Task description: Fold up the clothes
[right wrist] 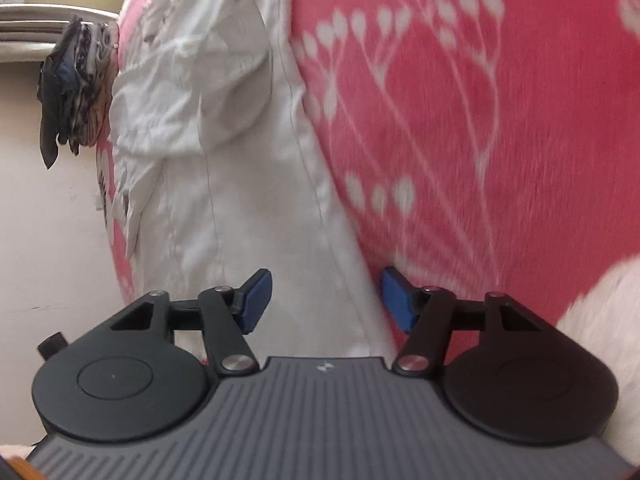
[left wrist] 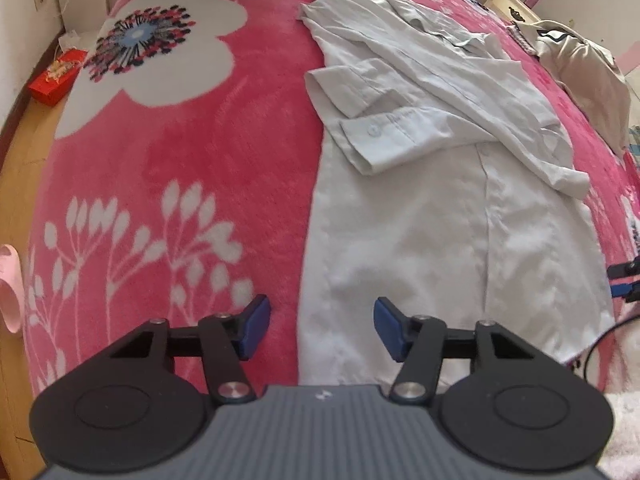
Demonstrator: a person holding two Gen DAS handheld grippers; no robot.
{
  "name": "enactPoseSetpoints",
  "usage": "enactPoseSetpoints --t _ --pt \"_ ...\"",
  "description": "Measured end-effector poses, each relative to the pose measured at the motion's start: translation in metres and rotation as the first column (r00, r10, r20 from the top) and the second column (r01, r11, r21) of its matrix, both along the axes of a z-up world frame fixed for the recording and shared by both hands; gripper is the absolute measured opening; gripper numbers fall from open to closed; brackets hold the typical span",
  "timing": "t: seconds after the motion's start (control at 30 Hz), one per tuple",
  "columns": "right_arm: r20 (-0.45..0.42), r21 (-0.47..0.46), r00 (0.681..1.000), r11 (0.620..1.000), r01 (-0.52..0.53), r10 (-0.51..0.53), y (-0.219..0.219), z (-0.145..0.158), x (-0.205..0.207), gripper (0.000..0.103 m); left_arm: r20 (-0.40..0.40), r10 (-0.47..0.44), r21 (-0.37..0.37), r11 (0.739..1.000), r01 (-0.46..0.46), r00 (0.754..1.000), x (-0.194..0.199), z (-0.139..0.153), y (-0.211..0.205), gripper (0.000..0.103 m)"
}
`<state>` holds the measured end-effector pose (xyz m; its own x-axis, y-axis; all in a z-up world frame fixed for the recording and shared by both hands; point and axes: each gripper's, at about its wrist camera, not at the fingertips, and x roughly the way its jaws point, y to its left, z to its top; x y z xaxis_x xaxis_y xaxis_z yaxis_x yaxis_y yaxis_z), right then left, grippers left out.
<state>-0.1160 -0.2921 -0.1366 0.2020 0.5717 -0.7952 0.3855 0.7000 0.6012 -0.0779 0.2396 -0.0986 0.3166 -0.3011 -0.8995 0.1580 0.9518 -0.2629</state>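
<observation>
Bed: pink fleece blanket [left wrist: 248, 152] with white flower and sprig print fills both views; wooden floor [left wrist: 24, 168] shows at left of the left wrist view.
Shirt: pale grey button shirt [left wrist: 420, 220] lies flat on the blanket, right of centre; both sleeves are folded across its chest, cuffs toward centre frame, hem at the bottom of the frame.
Left gripper [left wrist: 322, 330]: jaws part open over the shirt's lower left edge, nothing clamped.
Right gripper [right wrist: 326, 300]: jaws part open, astride the shirt's side edge; no cloth pressed between the pads.
Surroundings: beige garment [left wrist: 588, 68] at upper right on the bed; dark patterned clothes [right wrist: 76, 92] hanging at upper left of the right wrist view; red box [left wrist: 56, 76] and pink slipper [left wrist: 10, 288] on the floor.
Open room: bare blanket left of the shirt, up to the bed's edge.
</observation>
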Motion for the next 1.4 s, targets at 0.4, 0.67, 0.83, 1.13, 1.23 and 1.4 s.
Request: enactPoseSetpoints --t 0.4,0.67,0.83,1.13,1.23,1.4 --pt "-0.134 0.116 0.982 0.986 -0.117 0.132 0.036 -0.022 -0.021 0.026 -0.033 0.03 -0.022 0.999 -0.03 0.999 -0.008 -0.006 0.003 0.012" --pt "-0.053 0.196 0.995 0.978 -0.075 0.087 0.036 -0.009 -0.023 0.007 -0.044 0.087 -0.111 0.99 -0.092 0.995 -0.008 0.008 0.006 0.002" --pt "0.022 0.254 0.999 0.966 -0.04 0.036 0.029 0.011 -0.019 0.006 -0.037 0.146 -0.223 0.963 -0.15 0.989 0.0 0.026 0.012 0.002" --pt "0.156 0.294 0.988 0.955 -0.029 -0.018 0.013 0.041 0.005 0.004 0.016 0.191 -0.323 0.93 -0.175 0.982 0.024 0.058 0.01 0.002" --pt "0.187 0.301 0.982 0.953 -0.024 -0.035 0.008 0.047 0.013 0.004 0.029 0.206 -0.358 0.916 -0.183 0.978 0.033 0.063 0.008 0.002" --pt "0.232 0.317 0.97 0.948 -0.011 -0.067 0.005 0.054 0.03 0.004 0.055 0.247 -0.414 0.888 -0.203 0.968 0.052 0.07 0.005 0.002"
